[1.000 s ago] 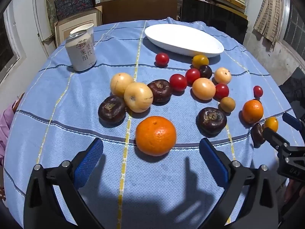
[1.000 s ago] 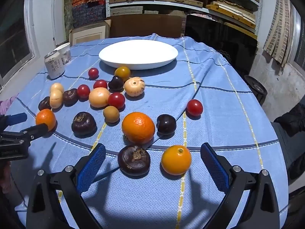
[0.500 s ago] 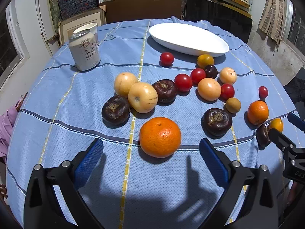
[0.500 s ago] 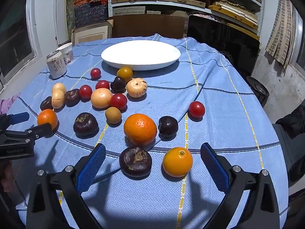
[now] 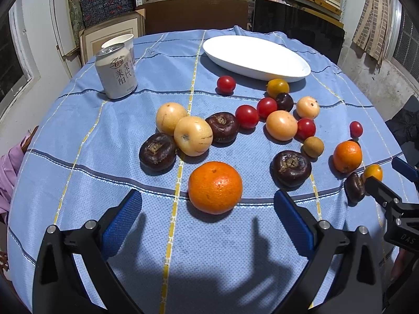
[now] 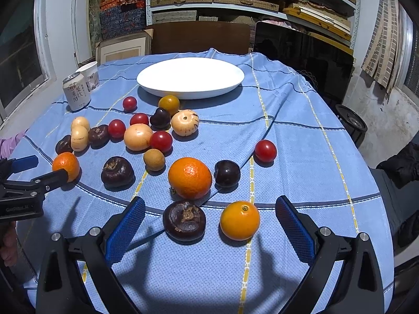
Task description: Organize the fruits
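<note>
- My left gripper (image 5: 208,219) has its jaws spread wide with nothing in them, hovering low over the blue cloth on the counter (image 5: 78,136).
- A big orange (image 5: 215,187) sits at 12 o'clock just past the gap between those jaws, not touching either blue pad.
- My right gripper (image 6: 209,222) is the same story, jaws wide apart and empty. A dark wrinkly fruit (image 6: 184,220) and a small orange (image 6: 240,220) lie side by side in front of the gap, with another big orange (image 6: 189,178) right behind them.
- The white oval plate (image 6: 191,78) is way out at 12 o'clock at the far end of the counter, and it's got nothing in it.
- All the fruit is loose on the cloth: cherry tomatoes (image 5: 246,116), pale yellow round fruits (image 5: 193,135), dark ones, mostly bunched in the middle.
- The closest one to the plate is a yellow-orange fruit (image 6: 169,105) just below its near rim.
- At about 10 o'clock there's a drink can (image 5: 116,73) standing upright with a white paper cup (image 5: 120,40) right behind it. Can't see inside either.
</note>
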{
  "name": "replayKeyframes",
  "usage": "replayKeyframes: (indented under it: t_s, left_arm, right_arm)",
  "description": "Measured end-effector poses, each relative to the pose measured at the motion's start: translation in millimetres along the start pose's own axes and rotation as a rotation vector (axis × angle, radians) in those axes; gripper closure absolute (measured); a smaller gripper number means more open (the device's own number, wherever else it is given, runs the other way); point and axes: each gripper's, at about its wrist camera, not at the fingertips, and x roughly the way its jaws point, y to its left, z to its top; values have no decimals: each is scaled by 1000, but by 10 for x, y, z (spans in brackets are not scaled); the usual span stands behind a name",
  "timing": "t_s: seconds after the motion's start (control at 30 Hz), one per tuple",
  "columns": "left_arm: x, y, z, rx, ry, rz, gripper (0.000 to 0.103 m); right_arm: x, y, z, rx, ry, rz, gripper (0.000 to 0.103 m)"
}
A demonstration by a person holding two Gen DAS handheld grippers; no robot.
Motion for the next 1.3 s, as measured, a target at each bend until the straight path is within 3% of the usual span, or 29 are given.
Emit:
replayKeyframes:
  t_s: [1.3]
  left_arm:
    - [19,-13,-29,-10,10,-7,4]
  right_arm:
    - [34,-17,-46,15,19,-1,3]
